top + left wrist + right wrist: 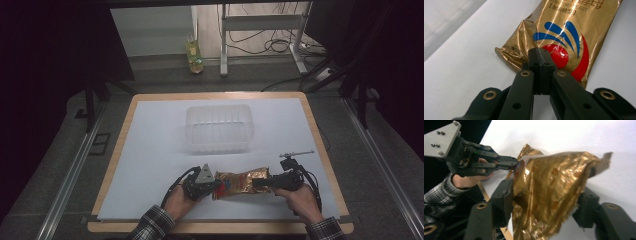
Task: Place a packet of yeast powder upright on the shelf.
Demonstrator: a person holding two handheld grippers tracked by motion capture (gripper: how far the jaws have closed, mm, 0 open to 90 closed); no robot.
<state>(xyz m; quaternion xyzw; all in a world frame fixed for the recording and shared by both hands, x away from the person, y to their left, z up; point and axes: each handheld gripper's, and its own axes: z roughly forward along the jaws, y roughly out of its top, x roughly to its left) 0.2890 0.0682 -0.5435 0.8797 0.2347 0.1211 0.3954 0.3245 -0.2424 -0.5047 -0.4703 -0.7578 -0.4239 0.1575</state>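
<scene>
**Yeast packet stretched between both claws at the near edge of the bench**

Gold foil yeast packet (240, 184) lies lengthwise across the near part of the white-covered bench (150, 150), with one end at my left claw (212, 186) and the other at my right claw (260, 182). From the high view I see the packet running straight from one to the other, well short of the clear plastic tub (218, 127) that sits farther back at mid-bench.

On the left gripper view, my left claw (539, 53) has its jaws pressed fully together, pinching the crumpled bottom corner of the packet (564, 32) just below the red and blue emblem. The packet runs away from the jaws, lying flat on the white surface.

On the right gripper view, the other end of the packet (549, 195) sits between the jaws of my right claw (546, 205), about half open. The foil bulges and creases between the two pads and its frayed edge hangs down toward the camera. The left pad touches the foil; whether the right pad presses it I cannot tell. Beyond it I see the left claw (516, 165) and the hand (469, 180) holding it, clamped on the far end.

A thin metal tool (296, 153) lies on the bench just behind the right claw, apart from the packet.
</scene>
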